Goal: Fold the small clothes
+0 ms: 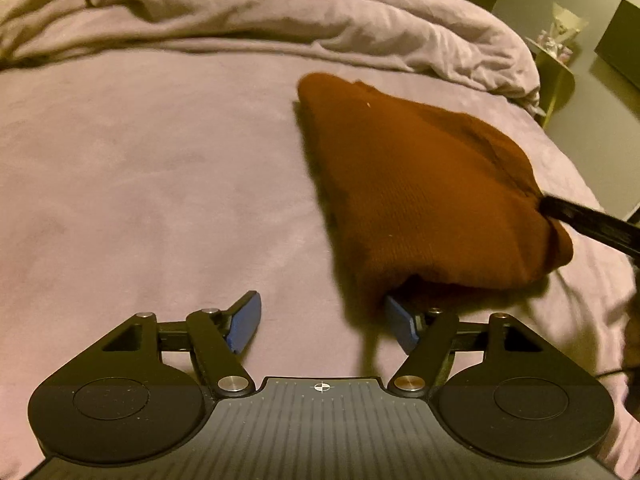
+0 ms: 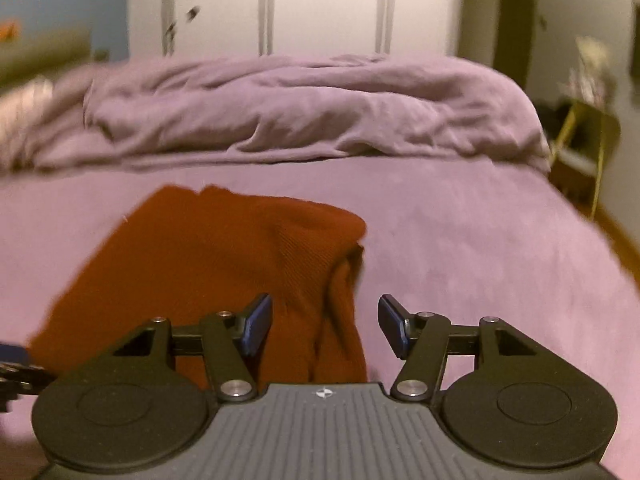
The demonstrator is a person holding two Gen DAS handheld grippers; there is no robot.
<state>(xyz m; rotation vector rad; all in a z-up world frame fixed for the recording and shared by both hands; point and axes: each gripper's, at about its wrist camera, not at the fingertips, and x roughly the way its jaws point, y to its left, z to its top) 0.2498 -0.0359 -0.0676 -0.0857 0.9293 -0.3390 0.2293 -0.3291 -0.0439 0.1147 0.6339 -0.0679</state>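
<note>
Both my left gripper and right gripper stand open, gripping nothing, over the unlabelled rust-brown garment on the bed.

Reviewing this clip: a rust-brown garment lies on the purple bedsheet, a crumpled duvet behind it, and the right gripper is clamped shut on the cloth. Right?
Not quite. The right gripper stands open, its blue pads apart and pressing nothing, as the right wrist view shows. The rust-brown garment does lie on the purple bedsheet, with the crumpled duvet behind.

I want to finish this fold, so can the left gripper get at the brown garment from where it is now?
Probably yes. The left gripper has its jaws open, the brown garment already overlaps its right-hand finger, and nothing lies between them on the bed sheet. The right gripper is also open, over the garment's other edge.
</note>
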